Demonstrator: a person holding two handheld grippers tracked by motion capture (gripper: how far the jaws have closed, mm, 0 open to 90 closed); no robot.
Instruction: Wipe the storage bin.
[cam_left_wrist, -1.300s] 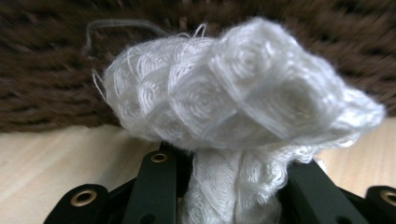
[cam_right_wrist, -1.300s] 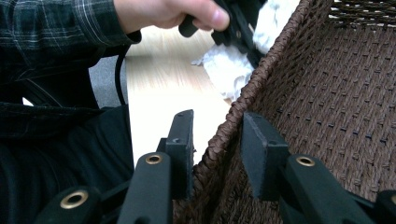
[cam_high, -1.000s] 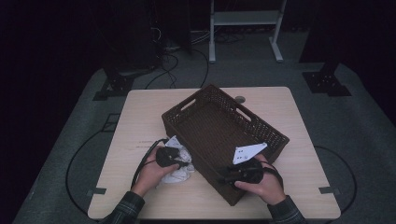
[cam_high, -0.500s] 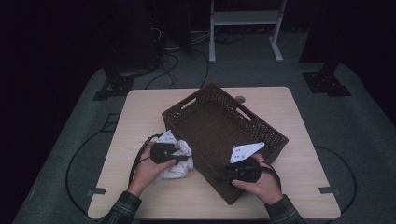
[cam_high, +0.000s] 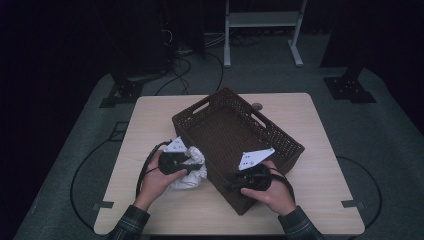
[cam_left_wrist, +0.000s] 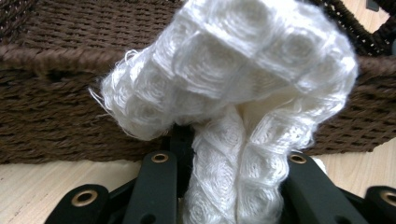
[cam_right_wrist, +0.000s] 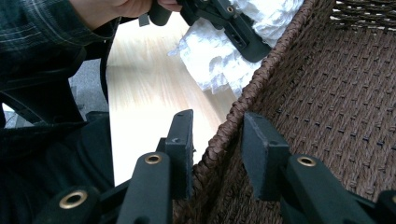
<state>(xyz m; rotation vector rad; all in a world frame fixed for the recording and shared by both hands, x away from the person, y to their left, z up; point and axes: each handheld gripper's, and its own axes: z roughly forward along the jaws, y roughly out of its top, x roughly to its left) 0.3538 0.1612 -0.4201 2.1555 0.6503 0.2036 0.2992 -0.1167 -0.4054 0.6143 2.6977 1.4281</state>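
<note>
At a pale wooden table (cam_high: 150, 115), we hold a crumpled white knitted cloth (cam_left_wrist: 243, 88) pinched in the left gripper (cam_high: 186, 161), its jaws clamped on a bunched fold just outside the near wall of the dark brown woven wicker basket (cam_high: 235, 130). The cloth hangs beside that wall, its lower part resting on the tabletop, not yet over the rim. Our right gripper (cam_right_wrist: 215, 154) straddles the basket's braided rim with jaws narrowed around the weave, one inside and one outside; whether they are fully biting we cannot tell for certain, though they look closed on it. To do this step well, we judge that the right hand should brace the basket firmly while the left lifts the cloth high enough for its trailing tail to clear the rim before releasing.
</note>
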